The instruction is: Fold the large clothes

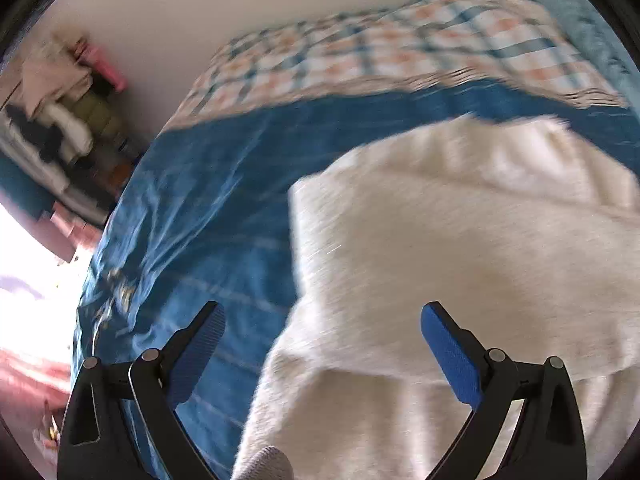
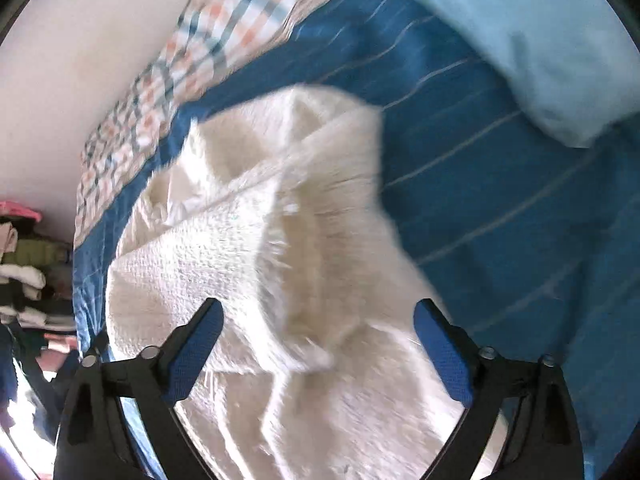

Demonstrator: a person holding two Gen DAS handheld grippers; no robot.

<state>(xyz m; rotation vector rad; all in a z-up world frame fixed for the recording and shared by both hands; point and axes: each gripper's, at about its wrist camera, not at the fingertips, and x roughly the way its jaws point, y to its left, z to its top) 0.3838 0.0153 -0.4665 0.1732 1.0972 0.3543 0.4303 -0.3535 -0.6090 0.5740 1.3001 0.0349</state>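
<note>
- Nearest the lens in the left wrist view, the left claw (image 1: 322, 322) hangs with its blue pads (image 1: 450, 354) set wide apart, holding nothing; cream cloth lies below the gap.
- Nearest in the right wrist view, the right claw (image 2: 318, 320) likewise stands spread, with nothing between its pads, above the same cloth.
- Just beyond both claws lies the cream garment (image 2: 248, 240), a thick knit with a waffle-like texture, rumpled and partly doubled over on the bed's blue sheet (image 1: 208, 208). One layer overlaps another; a fringed or frayed edge (image 2: 276, 240) crosses its middle.
- By my judgement it will handle soft and limp, with some bulk and weight for cloth: it should sag and drag when lifted, and the loose knit may snag on a pad. Best holds look like the outer edges or corners, such as the left border (image 1: 298, 216), pinching through the whole layer rather than its fuzzy surface.
- Farther off, a checked blanket (image 1: 400, 48) runs along the pale wall (image 1: 200, 0), and a light blue pillow (image 2: 540, 40) sits at the bed's far right.
- Farthest left, stacked clothes (image 2: 24, 264) fill a shelf.
- No brand, label or legible writing shows; motion blur softens much of both views.
</note>
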